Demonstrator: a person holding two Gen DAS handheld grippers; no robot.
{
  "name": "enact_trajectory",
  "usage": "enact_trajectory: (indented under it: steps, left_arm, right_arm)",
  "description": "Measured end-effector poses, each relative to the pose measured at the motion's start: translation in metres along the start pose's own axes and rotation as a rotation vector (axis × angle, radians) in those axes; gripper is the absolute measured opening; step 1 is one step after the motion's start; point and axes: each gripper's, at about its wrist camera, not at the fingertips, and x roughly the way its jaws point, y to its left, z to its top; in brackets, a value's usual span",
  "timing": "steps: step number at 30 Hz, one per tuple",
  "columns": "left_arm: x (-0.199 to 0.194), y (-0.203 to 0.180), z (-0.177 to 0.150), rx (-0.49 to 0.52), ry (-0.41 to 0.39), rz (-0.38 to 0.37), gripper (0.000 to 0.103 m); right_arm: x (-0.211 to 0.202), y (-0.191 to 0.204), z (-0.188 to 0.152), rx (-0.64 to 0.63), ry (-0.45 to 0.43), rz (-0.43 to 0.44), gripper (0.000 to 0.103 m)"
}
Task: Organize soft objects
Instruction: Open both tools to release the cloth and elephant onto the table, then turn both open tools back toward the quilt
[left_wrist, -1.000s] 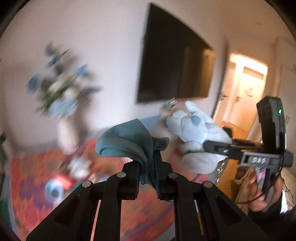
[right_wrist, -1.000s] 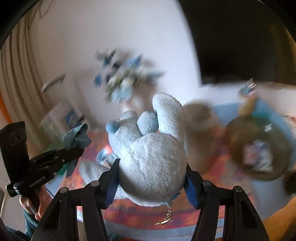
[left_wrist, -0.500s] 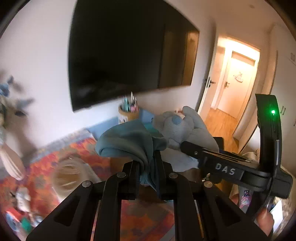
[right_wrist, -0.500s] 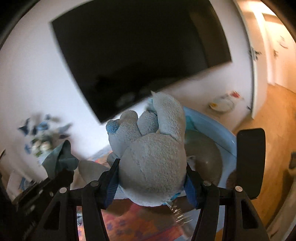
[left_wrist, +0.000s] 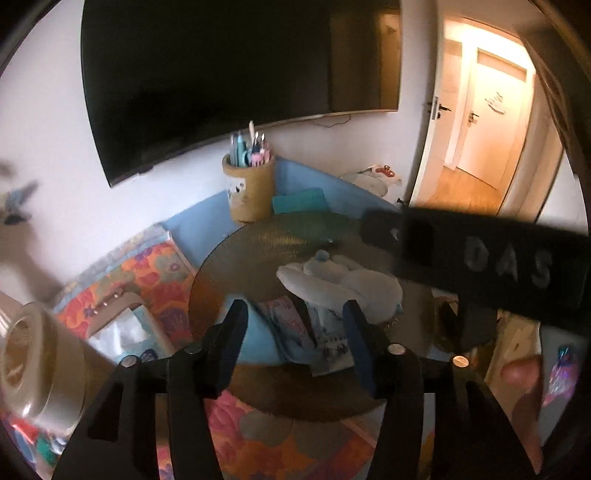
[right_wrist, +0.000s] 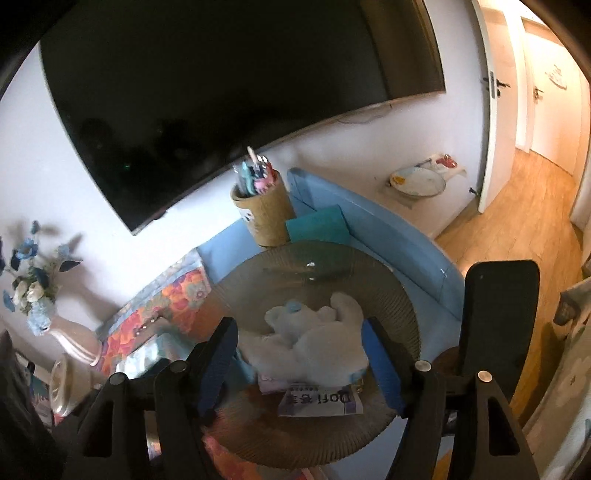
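Note:
A pale blue plush toy (right_wrist: 314, 339) lies in a round brown ribbed basket (right_wrist: 391, 295), on top of patterned packets (right_wrist: 317, 400). It also shows in the left wrist view (left_wrist: 343, 284), in the basket (left_wrist: 229, 266). A light blue cloth (left_wrist: 258, 339) lies in the basket beside patterned packets (left_wrist: 306, 328). My left gripper (left_wrist: 295, 332) is open and empty above the basket. My right gripper (right_wrist: 301, 350) is open and empty, its fingers either side of the plush. The right gripper's body (left_wrist: 480, 258) crosses the left view.
A woven pen holder (right_wrist: 264, 210) and a teal pad (right_wrist: 317, 225) stand behind the basket on a blue surface. A big dark TV (right_wrist: 221, 85) hangs on the wall. A white vase with blue flowers (right_wrist: 40, 299) stands left. A floral mat (left_wrist: 147, 273) lies below. An open door is right.
Both grippers swung right over the basket and opened. The left let go of the blue cloth, the right let go of the plush toy; both now lie in the basket.

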Motion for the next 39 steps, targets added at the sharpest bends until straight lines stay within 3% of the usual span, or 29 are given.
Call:
enact_trajectory:
  steps: [2,7,10,13,16,19,23,27,30,32,36,39]
  left_arm:
    - [-0.016,-0.003,-0.007,0.022,-0.035,-0.007,0.065]
    - [-0.067,0.004,-0.041,0.061,-0.078,-0.013,0.066]
    - [-0.098,0.028,-0.066,0.038,-0.079,-0.007,0.066]
    - [-0.126,0.062,-0.088,-0.020,-0.079,0.023,0.066]
    - [-0.159,0.114,-0.110,-0.112,-0.104,0.108,0.066]
    - [-0.200,0.168,-0.137,-0.193,-0.175,0.274,0.068]
    - [-0.253,0.244,-0.175,-0.316,-0.201,0.460,0.078]
    - [-0.294,0.306,-0.220,-0.504,-0.241,0.552,0.078]
    - [-0.295,0.337,-0.249,-0.592,-0.241,0.559,0.078]
    - [-0.279,0.350,-0.263,-0.613,-0.195,0.561,0.078]
    - [-0.236,0.368,-0.287,-0.624,-0.135,0.512,0.078]
    - [-0.206,0.378,-0.300,-0.627,-0.094,0.529,0.078]
  right_arm:
    - [-0.015,0.006,-0.004,-0.024,-0.026,0.013,0.068]
    - [-0.063,0.031,-0.024,-0.094,-0.127,0.058,0.072]
    - [-0.086,0.049,-0.042,-0.138,-0.171,0.109,0.085]
    - [-0.104,0.073,-0.062,-0.198,-0.190,0.162,0.086]
    - [-0.119,0.105,-0.080,-0.259,-0.192,0.242,0.086]
    - [-0.126,0.149,-0.099,-0.350,-0.189,0.327,0.086]
    - [-0.117,0.217,-0.137,-0.480,-0.135,0.436,0.093]
    - [-0.085,0.286,-0.179,-0.590,-0.057,0.488,0.093]
    - [-0.050,0.326,-0.207,-0.645,-0.002,0.490,0.093]
    - [-0.024,0.345,-0.222,-0.678,0.021,0.444,0.093]
    - [0.023,0.361,-0.241,-0.705,0.060,0.388,0.093]
    - [0.049,0.363,-0.251,-0.725,0.051,0.339,0.093]
